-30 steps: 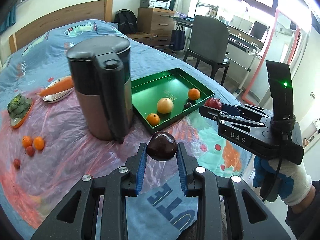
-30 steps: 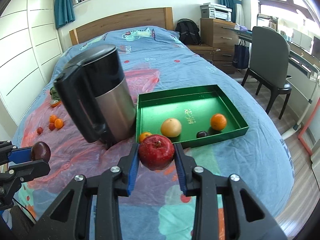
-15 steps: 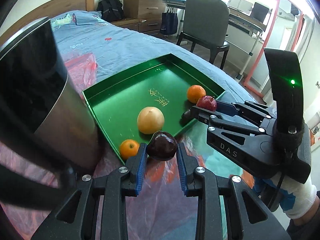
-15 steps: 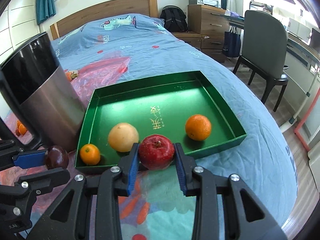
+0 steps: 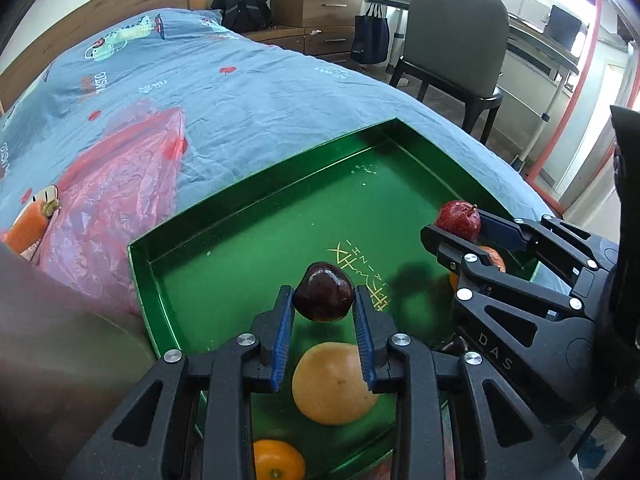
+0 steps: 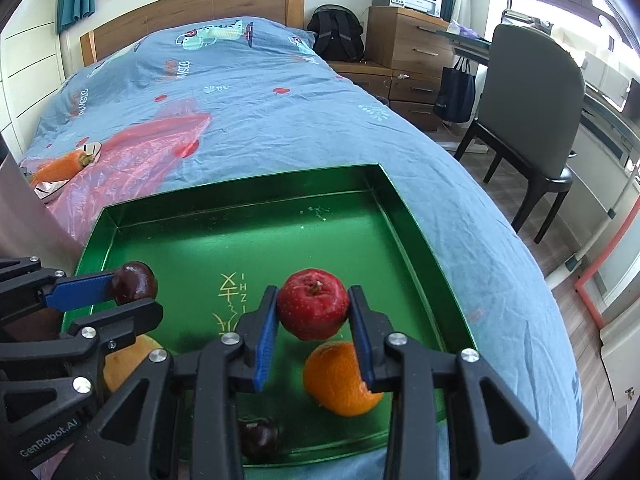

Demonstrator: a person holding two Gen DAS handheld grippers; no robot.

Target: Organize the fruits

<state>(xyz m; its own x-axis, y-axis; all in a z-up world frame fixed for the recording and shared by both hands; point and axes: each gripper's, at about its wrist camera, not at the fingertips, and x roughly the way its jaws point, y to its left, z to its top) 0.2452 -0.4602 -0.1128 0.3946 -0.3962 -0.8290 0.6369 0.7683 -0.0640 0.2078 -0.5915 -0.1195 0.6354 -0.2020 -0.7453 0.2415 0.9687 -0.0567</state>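
My left gripper (image 5: pixel 323 300) is shut on a dark purple plum (image 5: pixel 324 297) and hangs over the near part of the green tray (image 5: pixel 256 184). My right gripper (image 6: pixel 313 307) is shut on a red apple (image 6: pixel 313 303) above the tray (image 6: pixel 248 224), to the right of the left one. Under the left gripper a yellow-orange round fruit (image 5: pixel 334 384) and a small orange (image 5: pixel 278 460) lie in the tray. Below the right gripper sit an orange (image 6: pixel 340 378) and another dark plum (image 6: pixel 258 438).
The tray rests on a bed with a blue cover (image 6: pixel 260 92) and a pink plastic sheet (image 5: pixel 116 196). A steel kettle's side (image 5: pixel 52 344) fills the left edge. A carrot on a plate (image 6: pixel 60 168) lies far left. A chair (image 6: pixel 528 112) and drawers stand beyond the bed.
Both grippers moved forward and down, from in front of the tray to over it, each still holding its fruit. The kettle slid out to the left edge of view.
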